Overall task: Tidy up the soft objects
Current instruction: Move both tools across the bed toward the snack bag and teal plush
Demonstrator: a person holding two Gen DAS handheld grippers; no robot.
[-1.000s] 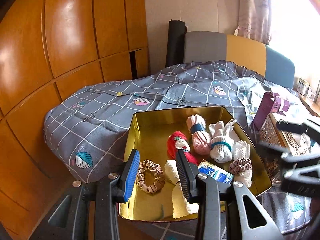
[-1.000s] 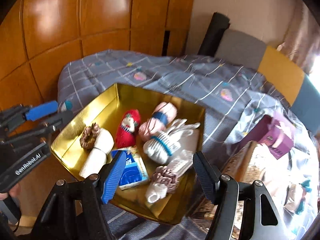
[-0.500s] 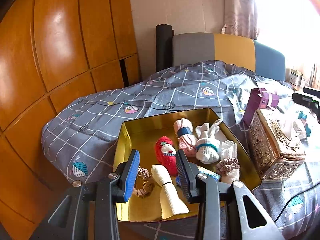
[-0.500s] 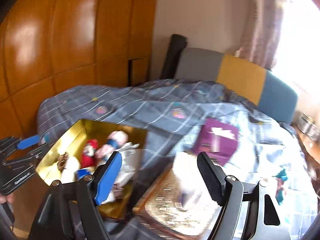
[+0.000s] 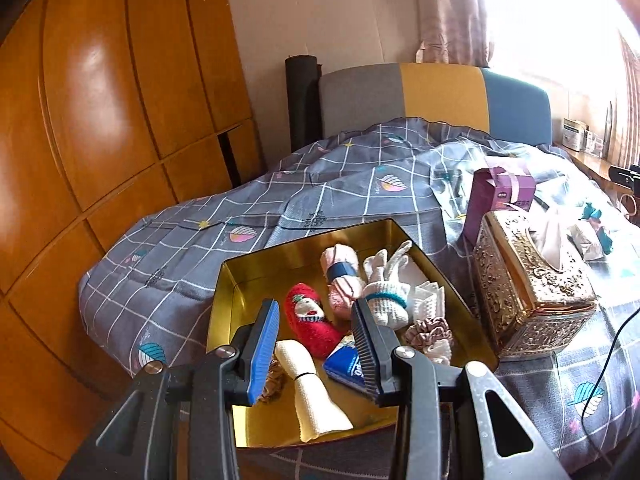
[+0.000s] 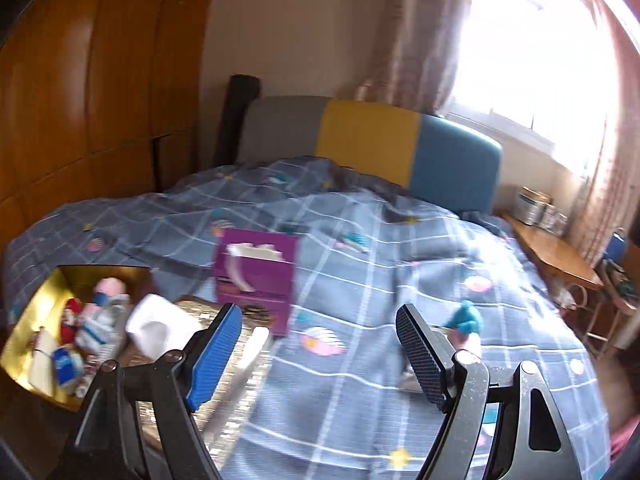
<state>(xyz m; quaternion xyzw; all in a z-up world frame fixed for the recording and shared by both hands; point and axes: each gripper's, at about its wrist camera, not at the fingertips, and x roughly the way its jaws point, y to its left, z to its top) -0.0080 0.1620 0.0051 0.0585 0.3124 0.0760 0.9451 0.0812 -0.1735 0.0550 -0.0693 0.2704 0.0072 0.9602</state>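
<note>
On my far left the wooden wardrobe (image 5: 100, 128) runs close beside the bed, leaving only a thin strip next to the grey checked duvet (image 5: 248, 216). My left gripper (image 5: 316, 344) hangs over the near end of the gold tin (image 5: 240, 276), jaws partly spread and pinching nothing; the cream rolled cloth (image 5: 316, 388) lies below the gap, not touched. The tin sits at the bed's near edge. Inside it, from left to right: a brown scrunchie (image 5: 274, 378) by the left wall, the red knitted doll (image 5: 310, 320), a blue tissue pack (image 5: 344, 364), a pink sock roll (image 5: 340, 276), a white knitted bundle (image 5: 386, 296) and a pink scrunchie (image 5: 428, 330) near the right wall. The far left corner of the tin is bare. Just right of the tin stands the ornate gold tissue box (image 5: 528, 284), with a purple box (image 5: 496, 200) behind it. My right gripper (image 6: 320, 356) is over open duvet right of those boxes, jaws wide and just been opening, nothing between them. A small teal soft thing (image 6: 466, 318) lies beside its right finger, blurred. Further right, the wooden bedside table (image 6: 552, 252) borders the bed.
</note>
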